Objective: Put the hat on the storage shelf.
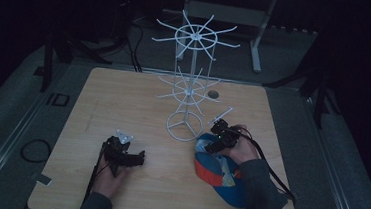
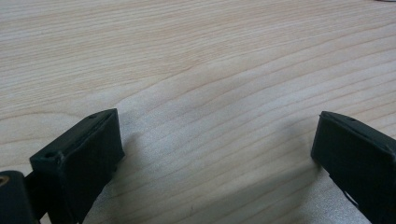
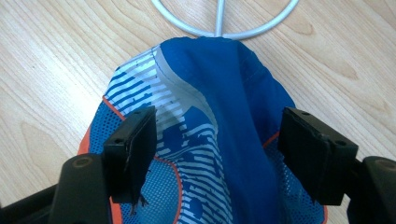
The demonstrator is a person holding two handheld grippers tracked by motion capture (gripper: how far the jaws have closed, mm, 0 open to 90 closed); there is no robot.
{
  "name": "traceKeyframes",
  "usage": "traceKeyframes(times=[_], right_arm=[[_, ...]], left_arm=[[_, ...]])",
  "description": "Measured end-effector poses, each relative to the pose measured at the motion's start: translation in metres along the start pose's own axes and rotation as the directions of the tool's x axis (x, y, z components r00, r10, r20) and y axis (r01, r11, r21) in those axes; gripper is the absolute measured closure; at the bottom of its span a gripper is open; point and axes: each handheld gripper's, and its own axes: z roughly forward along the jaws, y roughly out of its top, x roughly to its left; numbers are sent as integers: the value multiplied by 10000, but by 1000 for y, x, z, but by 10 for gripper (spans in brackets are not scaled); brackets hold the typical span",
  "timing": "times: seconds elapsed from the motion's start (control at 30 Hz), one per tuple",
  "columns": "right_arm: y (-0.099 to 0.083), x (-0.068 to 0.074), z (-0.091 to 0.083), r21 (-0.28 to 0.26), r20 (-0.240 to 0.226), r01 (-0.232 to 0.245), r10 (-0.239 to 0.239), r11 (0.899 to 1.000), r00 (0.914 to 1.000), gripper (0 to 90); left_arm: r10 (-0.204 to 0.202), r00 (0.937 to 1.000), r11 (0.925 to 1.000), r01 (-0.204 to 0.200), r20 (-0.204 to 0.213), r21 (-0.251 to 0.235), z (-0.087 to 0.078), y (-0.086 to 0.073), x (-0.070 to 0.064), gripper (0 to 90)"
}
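A dim room with dark grey floor surrounded one light wooden table (image 1: pixel 123 99). On it, right of centre toward the far side, stood one white wire rack (image 1: pixel 190 80) with two tiers of spokes and a ring base. One blue cap (image 3: pixel 219 140) with white stripes and orange trim lay at the near right, its edge touching that ring base. The right gripper (image 3: pixel 217 140) hovered over the cap, jaws apart on either side. The left gripper (image 2: pixel 217 149), jaws wide apart, sat above bare wood at the near left.
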Motion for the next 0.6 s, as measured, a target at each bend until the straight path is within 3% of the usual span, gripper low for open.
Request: traceKeyframes(times=[0.3, 0.33, 0.43, 0.6], right_arm=[[11, 2, 9, 402, -296, 242, -230, 9989, 9993, 319], [12, 2, 10, 445, -322, 191, -177, 9988, 9993, 355], [13, 2, 10, 538, -212, 122, -111, 9985, 9997, 573], [14, 1, 13, 746, -129, 145, -136, 9971, 9998, 729]], left_arm=[[0, 10000, 10000, 0, -1, 1, 0, 0, 0, 24], [0, 10000, 10000, 0, -1, 3, 0, 0, 0, 24], [0, 10000, 10000, 0, 0, 2, 0, 0, 0, 24], [-1, 10000, 10000, 1, -1, 3, 0, 0, 0, 24]])
